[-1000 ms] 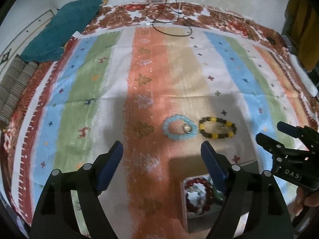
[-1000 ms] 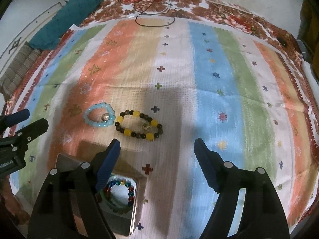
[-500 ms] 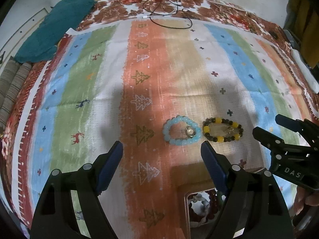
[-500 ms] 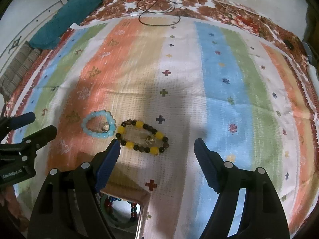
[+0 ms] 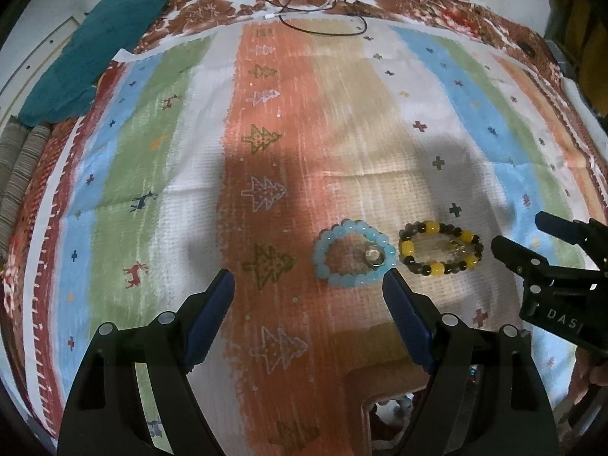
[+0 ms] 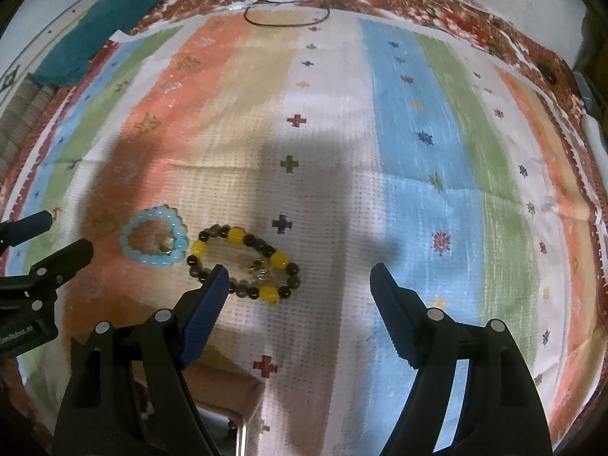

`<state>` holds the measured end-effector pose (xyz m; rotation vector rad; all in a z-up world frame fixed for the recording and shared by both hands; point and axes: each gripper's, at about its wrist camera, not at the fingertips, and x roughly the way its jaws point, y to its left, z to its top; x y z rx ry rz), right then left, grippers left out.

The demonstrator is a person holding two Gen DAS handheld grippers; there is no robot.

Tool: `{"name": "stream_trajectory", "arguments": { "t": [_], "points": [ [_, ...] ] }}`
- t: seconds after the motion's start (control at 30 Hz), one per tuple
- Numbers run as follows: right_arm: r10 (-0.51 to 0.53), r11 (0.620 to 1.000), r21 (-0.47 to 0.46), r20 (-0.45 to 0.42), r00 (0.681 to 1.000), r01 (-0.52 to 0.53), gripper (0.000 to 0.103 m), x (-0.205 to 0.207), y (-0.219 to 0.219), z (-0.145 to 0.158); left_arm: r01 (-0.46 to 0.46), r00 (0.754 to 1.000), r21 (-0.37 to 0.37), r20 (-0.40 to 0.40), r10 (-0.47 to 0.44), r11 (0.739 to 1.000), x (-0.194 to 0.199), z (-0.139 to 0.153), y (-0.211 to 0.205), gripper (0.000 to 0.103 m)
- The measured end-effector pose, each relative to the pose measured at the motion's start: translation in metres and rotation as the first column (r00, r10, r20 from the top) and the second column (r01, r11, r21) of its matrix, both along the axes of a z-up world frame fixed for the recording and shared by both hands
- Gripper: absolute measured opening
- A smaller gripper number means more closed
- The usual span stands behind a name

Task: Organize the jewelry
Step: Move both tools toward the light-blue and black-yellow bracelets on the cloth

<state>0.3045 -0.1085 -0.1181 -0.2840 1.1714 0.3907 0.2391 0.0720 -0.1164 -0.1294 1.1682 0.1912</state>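
On the striped cloth [image 5: 342, 159], our two tools, left tool [image 5: 307, 296] and right tool [image 6: 300, 285], hang released above the blue bead bracelet [image 5: 351, 258] and yellow-and-dark bead bracelet [image 6: 245, 264], apparently awaiting pickup.

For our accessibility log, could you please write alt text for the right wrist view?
The open right gripper hovers over a yellow-and-dark beaded bracelet on a striped cloth, with a light blue bracelet beside it. The left gripper enters at the left edge.
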Motion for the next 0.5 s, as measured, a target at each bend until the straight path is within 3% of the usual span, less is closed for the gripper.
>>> {"name": "stream_trajectory", "arguments": {
  "t": [0.5],
  "points": [
    [-0.03,0.997,-0.068,-0.067,0.997,0.026,0.077,0.02,-0.002,-0.035,0.01,0.999,-0.01,-0.046,-0.011,1.0,0.021,-0.023,0.005,0.079]
  ]
}}
